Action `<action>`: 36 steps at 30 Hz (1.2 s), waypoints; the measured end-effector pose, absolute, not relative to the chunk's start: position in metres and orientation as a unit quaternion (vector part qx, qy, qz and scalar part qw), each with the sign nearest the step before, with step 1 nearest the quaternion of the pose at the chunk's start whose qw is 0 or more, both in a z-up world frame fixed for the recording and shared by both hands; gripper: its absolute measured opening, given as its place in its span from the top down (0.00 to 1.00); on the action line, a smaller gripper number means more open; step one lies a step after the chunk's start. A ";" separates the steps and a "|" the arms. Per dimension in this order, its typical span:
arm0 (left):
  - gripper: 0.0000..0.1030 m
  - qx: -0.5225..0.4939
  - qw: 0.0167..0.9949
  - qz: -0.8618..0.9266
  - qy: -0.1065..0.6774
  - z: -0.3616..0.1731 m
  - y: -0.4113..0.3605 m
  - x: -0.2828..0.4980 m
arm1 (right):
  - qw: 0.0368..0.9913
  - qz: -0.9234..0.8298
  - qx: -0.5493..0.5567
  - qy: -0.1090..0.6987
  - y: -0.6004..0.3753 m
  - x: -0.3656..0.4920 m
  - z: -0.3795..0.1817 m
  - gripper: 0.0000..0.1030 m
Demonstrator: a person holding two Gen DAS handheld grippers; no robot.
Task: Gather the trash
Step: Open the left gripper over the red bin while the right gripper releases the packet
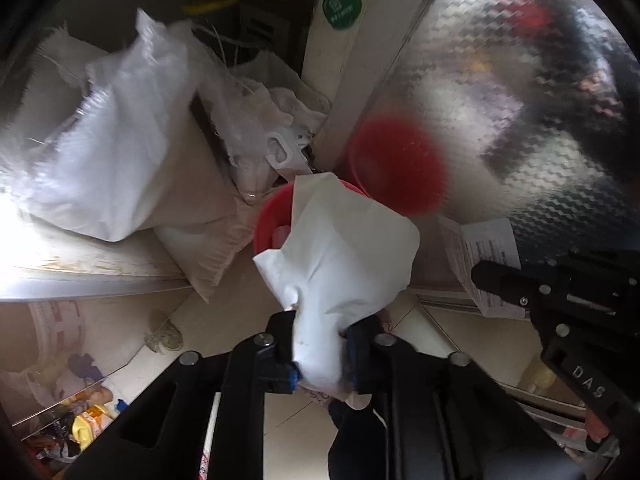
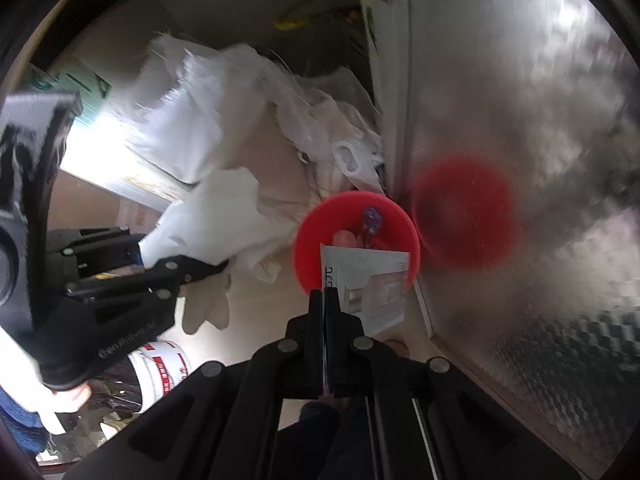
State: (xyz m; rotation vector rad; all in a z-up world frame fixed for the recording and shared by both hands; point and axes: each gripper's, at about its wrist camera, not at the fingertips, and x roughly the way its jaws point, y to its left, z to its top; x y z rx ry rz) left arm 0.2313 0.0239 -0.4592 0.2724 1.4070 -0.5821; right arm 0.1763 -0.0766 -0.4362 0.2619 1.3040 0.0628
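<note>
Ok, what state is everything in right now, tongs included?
Left tongs: closed on crumpled white paper.
Right tongs: shut on printed paper sheet.
Round red plastic bin: open, already holding scraps.
White woven sacks: slumped beside the bin.

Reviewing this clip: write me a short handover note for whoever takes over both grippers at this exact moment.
Left gripper: clamped on crumpled white paper, held above the red bin.
Right gripper: shut on a printed leaflet, its far edge over the bin's rim.
Bin: on the floor against the shiny metal panel, already holding a few scraps.
Done: both pieces picked up and brought to the bin.
Left: lower each piece inside, release, then check the floor nearby for more. White sacks lie beside the bin; whether they are trash is unclear.
</note>
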 end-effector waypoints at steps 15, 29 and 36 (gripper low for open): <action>0.15 0.142 0.725 -0.251 0.625 -0.472 0.031 0.230 | 0.781 0.046 0.117 0.611 -0.078 0.174 -0.448 1.00; 0.07 0.109 0.746 -0.194 0.627 -0.472 0.073 0.239 | 0.777 0.085 0.081 0.619 -0.047 0.188 -0.457 1.00; 0.07 0.106 0.748 -0.172 0.633 -0.480 0.077 0.242 | 0.773 0.084 0.079 0.624 -0.040 0.197 -0.467 0.99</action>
